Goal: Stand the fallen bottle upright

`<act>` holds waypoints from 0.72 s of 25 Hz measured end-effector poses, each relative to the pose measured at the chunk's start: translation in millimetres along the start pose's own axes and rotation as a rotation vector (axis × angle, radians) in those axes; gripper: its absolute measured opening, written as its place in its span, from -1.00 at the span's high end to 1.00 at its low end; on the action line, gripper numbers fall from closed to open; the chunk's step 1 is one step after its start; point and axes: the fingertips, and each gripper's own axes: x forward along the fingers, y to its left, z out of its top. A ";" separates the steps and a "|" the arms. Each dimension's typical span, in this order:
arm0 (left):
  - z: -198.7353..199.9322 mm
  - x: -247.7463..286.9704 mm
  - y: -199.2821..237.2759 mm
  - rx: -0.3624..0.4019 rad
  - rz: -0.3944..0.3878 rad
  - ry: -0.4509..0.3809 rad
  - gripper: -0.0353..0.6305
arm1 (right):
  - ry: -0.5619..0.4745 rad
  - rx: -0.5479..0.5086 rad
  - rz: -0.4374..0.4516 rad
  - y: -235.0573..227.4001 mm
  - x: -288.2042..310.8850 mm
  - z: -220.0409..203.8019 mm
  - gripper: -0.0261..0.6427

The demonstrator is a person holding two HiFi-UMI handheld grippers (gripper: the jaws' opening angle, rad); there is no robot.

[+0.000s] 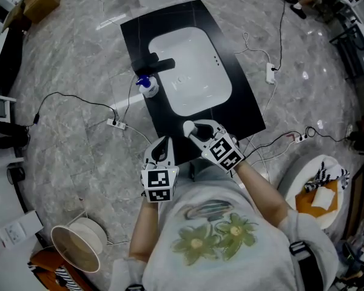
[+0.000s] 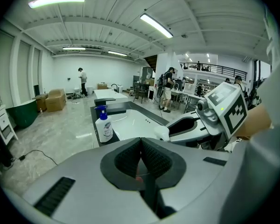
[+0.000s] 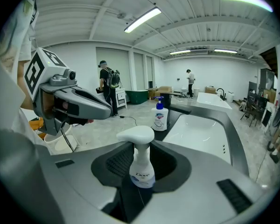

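Seen from above, a person in a white shirt point(image 1: 215, 235) with a flower print holds a tool in each hand, just in front of the body. The left hand-held gripper point(image 1: 161, 150) sits at the near left; in its own view its dark ribbed jaws point(image 2: 141, 146) are pressed together with nothing between them. Just beside it, a little further forward, the right hand-held gripper point(image 1: 194, 132) is clamped on a white pump bottle point(image 1: 188, 128); the right gripper view shows the jaws point(image 3: 141, 155) closed on the bottle's point(image 3: 141, 171) lower body, with the broad white pump head uppermost and a blue-lettered label facing the camera. The bottle hangs over the near edge of a black bench point(image 1: 246, 111); whether its base touches the surface cannot be told.

Beyond the grippers, a white sink point(image 1: 191, 71) is set into the bench; at its left rim a blue-capped soap bottle point(image 1: 147, 86) stands upright, well apart from the held bottle, beside a black faucet point(image 1: 156, 64); the same soap bottle point(image 3: 159, 115) shows upright in the right gripper view and in the left gripper view point(image 2: 103, 125).

The bench stands on a grey marbled floor point(image 1: 67, 71) crossed by thin cables point(image 1: 79, 102); further off, the gripper views show a large white-walled hall with strip lights and several people standing in the distance.
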 end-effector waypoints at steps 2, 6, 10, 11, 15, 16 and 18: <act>-1.9 -1.8 -3.0 0.003 -0.007 0.000 0.85 | 0.002 0.006 -0.002 2.0 -1.9 -2.1 0.56; -0.1 -2.2 -8.2 0.001 -0.015 0.002 0.85 | 0.019 0.010 0.003 4.7 -3.7 -7.7 0.56; -3.1 -2.1 -13.8 0.004 -0.030 -0.002 0.85 | 0.032 0.013 -0.005 7.1 -6.5 -16.8 0.56; -4.7 -2.1 -14.6 0.004 -0.034 0.001 0.85 | 0.035 0.016 -0.009 7.1 -6.6 -18.4 0.56; -15.4 0.6 -17.0 0.008 -0.045 0.018 0.85 | 0.033 0.029 -0.029 6.4 -7.0 -21.8 0.56; -16.8 0.5 -18.3 0.006 -0.048 0.021 0.85 | 0.032 0.032 -0.033 6.6 -7.5 -22.4 0.56; -17.1 -0.6 -21.8 -0.006 -0.055 0.023 0.85 | 0.032 0.041 -0.038 7.7 -8.3 -23.5 0.56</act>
